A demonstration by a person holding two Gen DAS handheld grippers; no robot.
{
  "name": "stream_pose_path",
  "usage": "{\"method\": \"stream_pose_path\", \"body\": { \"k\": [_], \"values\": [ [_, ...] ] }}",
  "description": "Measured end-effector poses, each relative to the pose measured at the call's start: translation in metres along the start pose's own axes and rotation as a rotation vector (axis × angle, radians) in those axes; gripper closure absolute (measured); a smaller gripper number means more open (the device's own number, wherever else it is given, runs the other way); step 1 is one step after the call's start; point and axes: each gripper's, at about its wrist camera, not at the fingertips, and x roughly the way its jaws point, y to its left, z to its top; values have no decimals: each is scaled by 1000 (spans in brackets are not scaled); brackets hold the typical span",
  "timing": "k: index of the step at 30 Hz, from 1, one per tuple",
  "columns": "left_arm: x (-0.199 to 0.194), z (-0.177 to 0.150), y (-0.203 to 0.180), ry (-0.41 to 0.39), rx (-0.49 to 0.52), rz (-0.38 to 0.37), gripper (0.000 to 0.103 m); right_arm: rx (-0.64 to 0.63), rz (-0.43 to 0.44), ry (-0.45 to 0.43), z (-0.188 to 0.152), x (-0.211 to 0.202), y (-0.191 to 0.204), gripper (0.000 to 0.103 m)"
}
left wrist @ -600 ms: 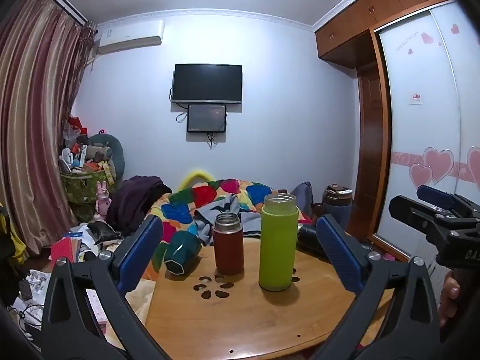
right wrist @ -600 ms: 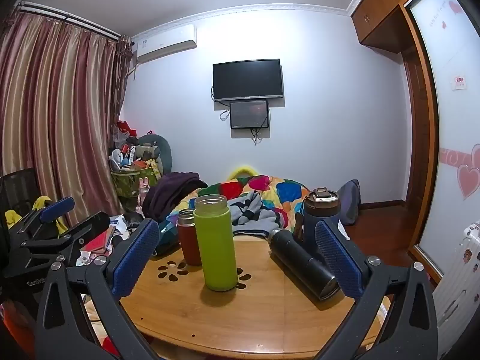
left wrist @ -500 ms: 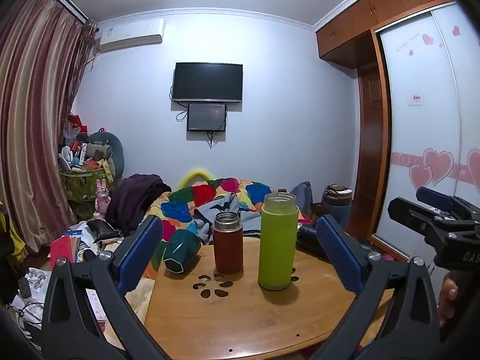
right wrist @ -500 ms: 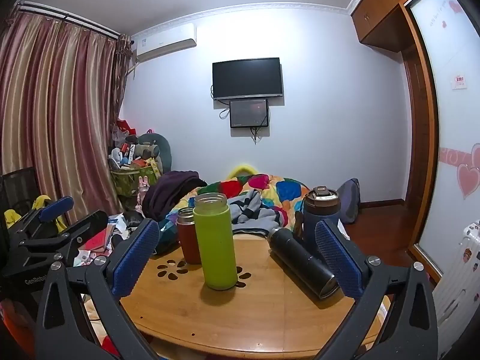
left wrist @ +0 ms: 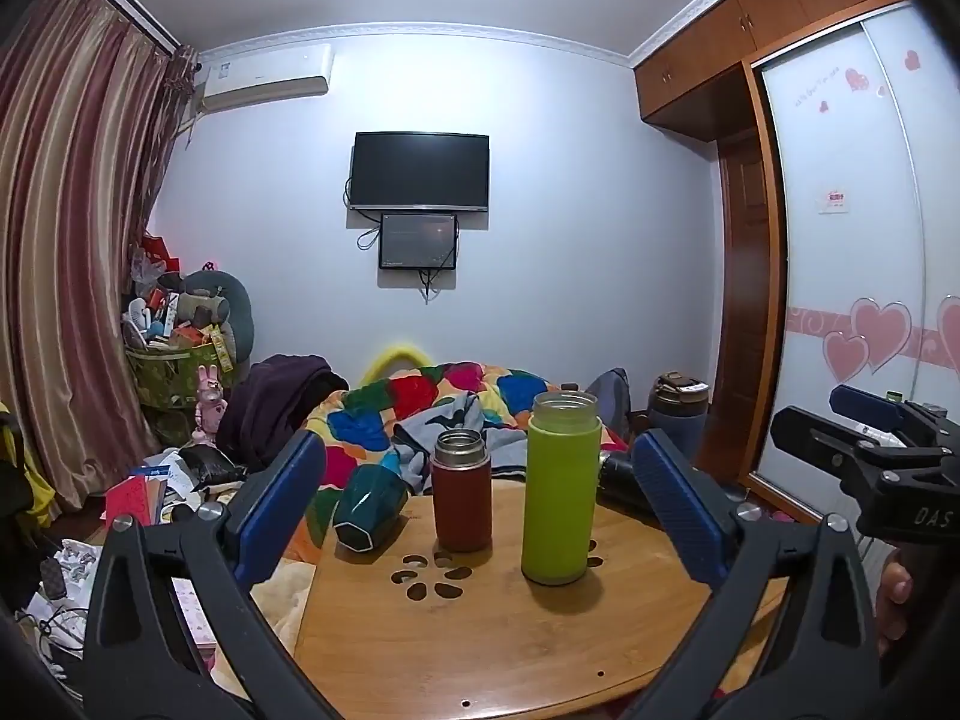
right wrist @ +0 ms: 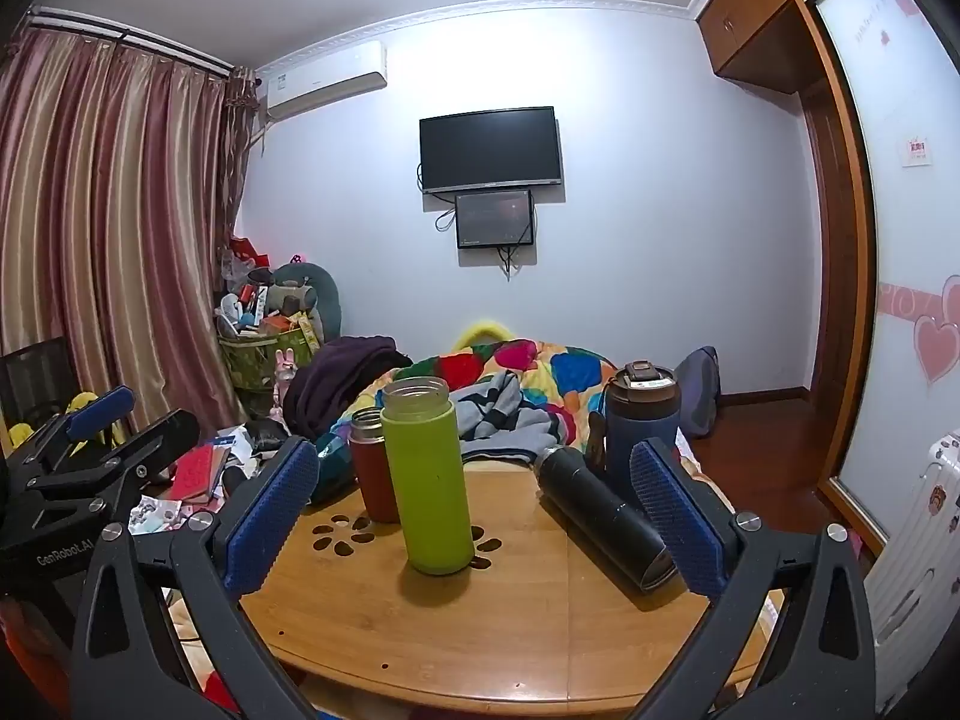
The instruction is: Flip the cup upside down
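Nothing shifted; both tongs [left wrist: 480, 498] [right wrist: 474, 510] spread; smooth green cylindrical cup [left wrist: 561, 489] upright on wood table [left wrist: 480, 630].

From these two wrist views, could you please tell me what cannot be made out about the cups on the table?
- Teal cup: right wrist view, mostly hidden behind the red cup and the right gripper finger.
- Black flask: left wrist view, mostly covered by the green cup and the left gripper finger.
- Blue tumbler: base hidden by the flask.
- Contents of every cup: rims seen side-on.
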Motion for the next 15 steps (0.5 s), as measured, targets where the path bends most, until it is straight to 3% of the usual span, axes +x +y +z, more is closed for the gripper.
{"method": "stream_pose_path", "body": {
  "k": [15],
  "values": [
    [-2, 0, -2, -17, 6, 14, 0, 5, 2, 4, 1, 0, 0, 0]
  ]
}}
